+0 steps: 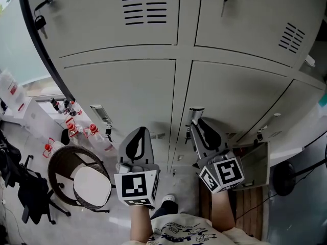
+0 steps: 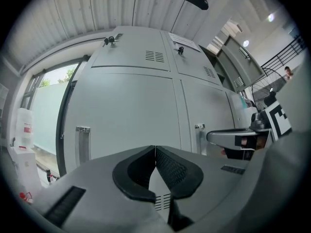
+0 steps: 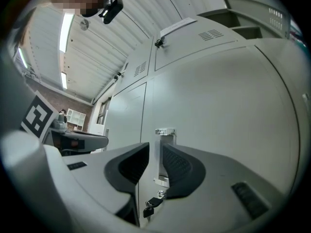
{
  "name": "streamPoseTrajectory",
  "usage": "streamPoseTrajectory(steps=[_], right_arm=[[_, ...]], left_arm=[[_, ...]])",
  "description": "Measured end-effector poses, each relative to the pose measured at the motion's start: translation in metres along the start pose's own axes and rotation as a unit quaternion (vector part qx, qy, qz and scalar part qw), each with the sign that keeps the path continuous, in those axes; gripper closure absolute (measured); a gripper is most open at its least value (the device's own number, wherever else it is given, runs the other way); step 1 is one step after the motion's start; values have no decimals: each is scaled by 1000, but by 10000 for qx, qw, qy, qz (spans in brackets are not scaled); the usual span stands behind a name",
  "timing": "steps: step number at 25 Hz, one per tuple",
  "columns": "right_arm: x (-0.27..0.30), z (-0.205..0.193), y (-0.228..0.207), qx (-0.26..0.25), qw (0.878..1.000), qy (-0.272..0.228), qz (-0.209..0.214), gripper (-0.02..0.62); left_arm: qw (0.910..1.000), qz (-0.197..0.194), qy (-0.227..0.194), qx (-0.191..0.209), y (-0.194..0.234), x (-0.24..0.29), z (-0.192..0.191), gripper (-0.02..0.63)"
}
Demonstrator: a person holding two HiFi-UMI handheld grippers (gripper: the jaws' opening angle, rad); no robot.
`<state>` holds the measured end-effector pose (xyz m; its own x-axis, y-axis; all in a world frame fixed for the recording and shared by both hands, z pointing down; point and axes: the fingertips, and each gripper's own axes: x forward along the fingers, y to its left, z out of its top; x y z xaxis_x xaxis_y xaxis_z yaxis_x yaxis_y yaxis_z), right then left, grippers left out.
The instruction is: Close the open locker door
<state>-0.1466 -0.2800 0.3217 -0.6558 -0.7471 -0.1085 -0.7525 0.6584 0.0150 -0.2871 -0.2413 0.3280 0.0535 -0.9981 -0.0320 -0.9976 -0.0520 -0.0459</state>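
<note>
Grey metal lockers fill the head view. The lower right locker door (image 1: 235,98) carries a metal handle (image 1: 196,111), and it looks flush with the door beside it. My right gripper (image 1: 195,122) has its tips at this handle. In the right gripper view the right gripper (image 3: 155,149) stands slightly open, with the handle (image 3: 165,132) showing in the gap and the pads not pressing on it. A key (image 3: 151,205) hangs under the handle. My left gripper (image 1: 139,130) hovers before the lower left door (image 1: 122,91), and the left gripper (image 2: 155,149) is shut on nothing.
An upper locker door (image 2: 238,62) stands open at the right. A round bin (image 1: 76,180), red-capped bottles (image 1: 76,129) and a black chair (image 1: 20,188) stand on the floor at the left. Wooden slats (image 1: 248,205) lie at the lower right. A shoe (image 1: 167,202) shows below.
</note>
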Motion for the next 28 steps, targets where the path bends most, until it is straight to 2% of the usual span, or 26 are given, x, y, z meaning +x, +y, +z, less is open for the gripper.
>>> streamPoseTrajectory(steps=[6,7,8,12,17,18,19,23,28], right_arm=[[-30,22,-20,-101,9991,-228,-352,509],[-36,25,-26,-108,9986,-247,-452,464],[-44,28,-33,-127,9978,-262,-600,422],[-83,38,-67,-231,9897,-331,-1371,420],[-138,48,-104,-324,9733,-375,-2242,412],[-150,50,-111,-350,9691,-371,-2415,360],[-163,52,-117,-382,9642,-371,-2597,351],[-221,63,-140,-504,9407,-413,-3329,351],[-293,81,-158,-620,9112,-524,-4038,351]], left_arm=[[9989,-438,-174,25,-33,7,14,603],[9982,-561,-216,25,-41,9,17,603],[9970,-727,-263,23,-51,13,21,603],[9877,-1502,-431,4,-98,25,33,603],[9691,-2383,-644,17,-159,34,49,603],[9646,-2545,-684,18,-171,35,52,603],[9600,-2708,-710,4,-183,35,55,603],[9413,-3291,-752,13,-226,34,59,603],[9208,-3821,-781,5,-276,29,63,603]])
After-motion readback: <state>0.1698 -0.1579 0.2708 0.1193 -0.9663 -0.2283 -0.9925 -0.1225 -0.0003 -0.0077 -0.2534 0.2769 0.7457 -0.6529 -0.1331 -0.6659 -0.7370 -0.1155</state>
